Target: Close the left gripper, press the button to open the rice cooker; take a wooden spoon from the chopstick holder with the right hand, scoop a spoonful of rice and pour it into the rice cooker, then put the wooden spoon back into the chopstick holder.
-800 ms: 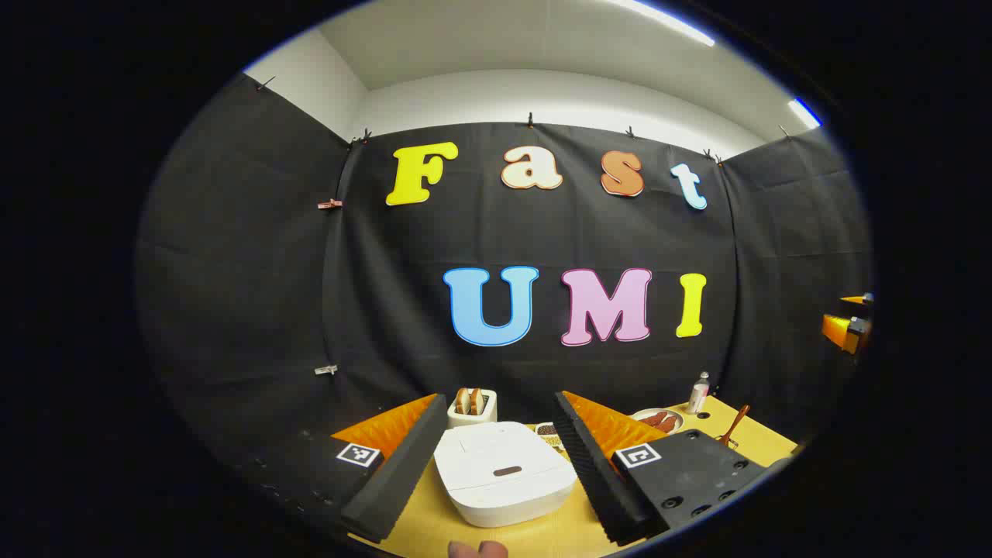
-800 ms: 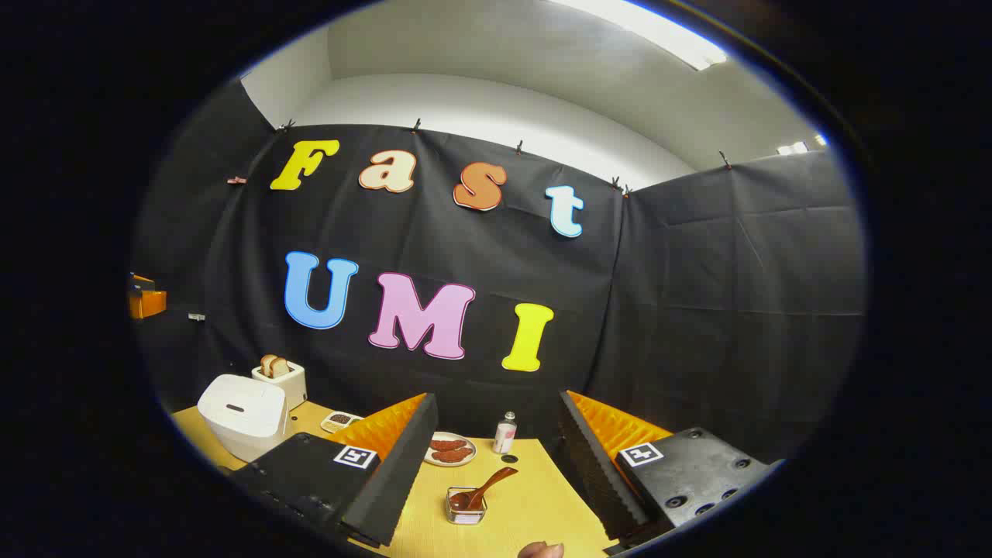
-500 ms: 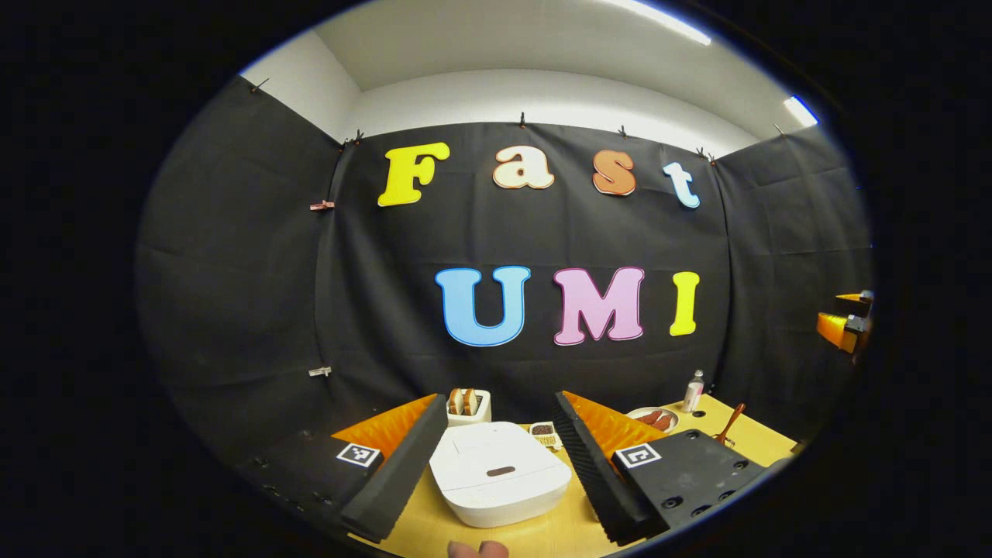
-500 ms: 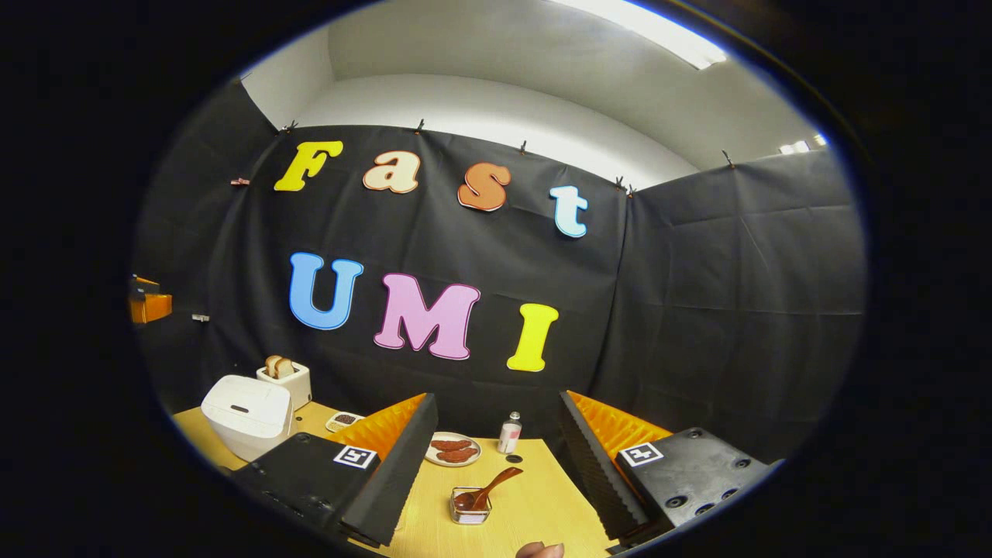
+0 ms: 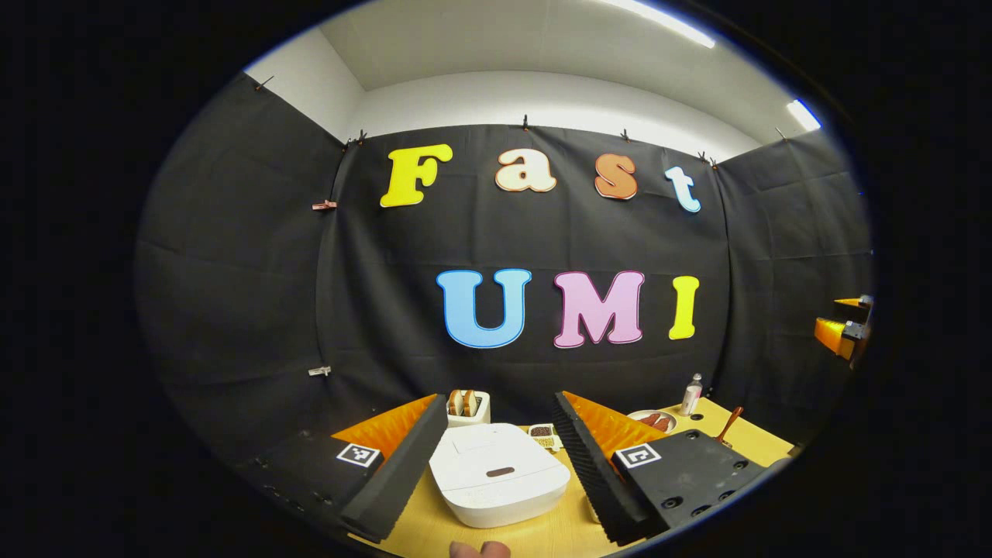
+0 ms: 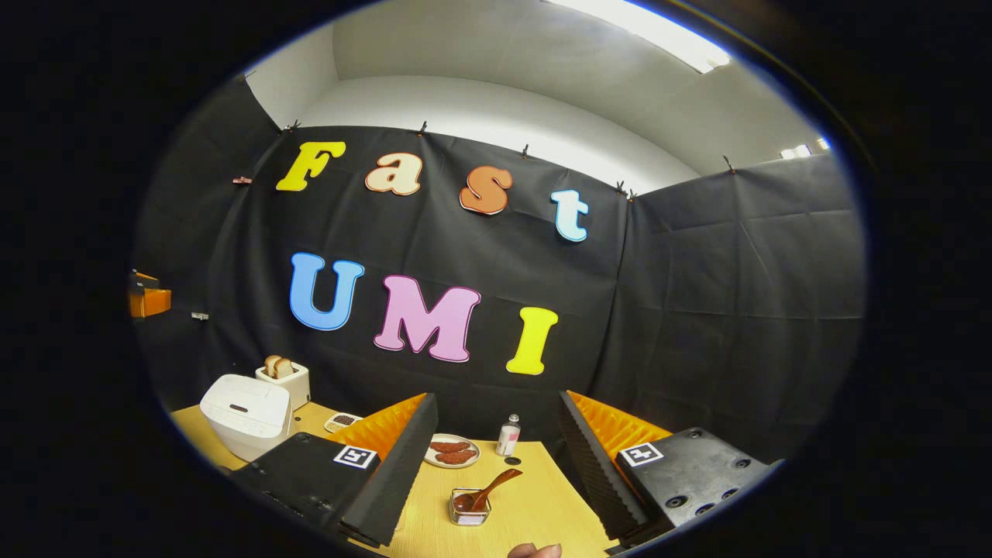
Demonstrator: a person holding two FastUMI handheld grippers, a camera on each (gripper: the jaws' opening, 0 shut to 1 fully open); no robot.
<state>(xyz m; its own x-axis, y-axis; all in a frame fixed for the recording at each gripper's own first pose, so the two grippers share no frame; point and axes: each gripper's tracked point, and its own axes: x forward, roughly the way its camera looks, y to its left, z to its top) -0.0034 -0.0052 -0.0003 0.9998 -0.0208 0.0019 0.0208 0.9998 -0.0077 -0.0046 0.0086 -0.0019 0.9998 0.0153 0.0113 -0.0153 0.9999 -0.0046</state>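
The rice cooker stands on the yellow worktop, directly in front of the left gripper, whose fingers are spread wide apart with the cooker between them in the left gripper view. Its lid is down. The dark oval button sits on the top of the lid, toward the near edge. The cooker looks like a smooth, hard plastic body, probably heavy enough to stay in place under a push, but the press should go straight down on the button, with the fingers closed first so that the tips form one point.

The right gripper is also wide open and holds nothing. Before it, the wooden spoon leans in a small clear holder, handle up and to the right. The spoon is stiff and light; I judge the free handle the best place to grip, because the bowl is inside the holder, and the holder may tip if the spoon is pulled sideways.

Behind the cooker stand a toaster with bread slices and a small dish of dark grains. A plate with reddish food and a small bottle stand behind the spoon, apart from it. Nothing blocks either path.
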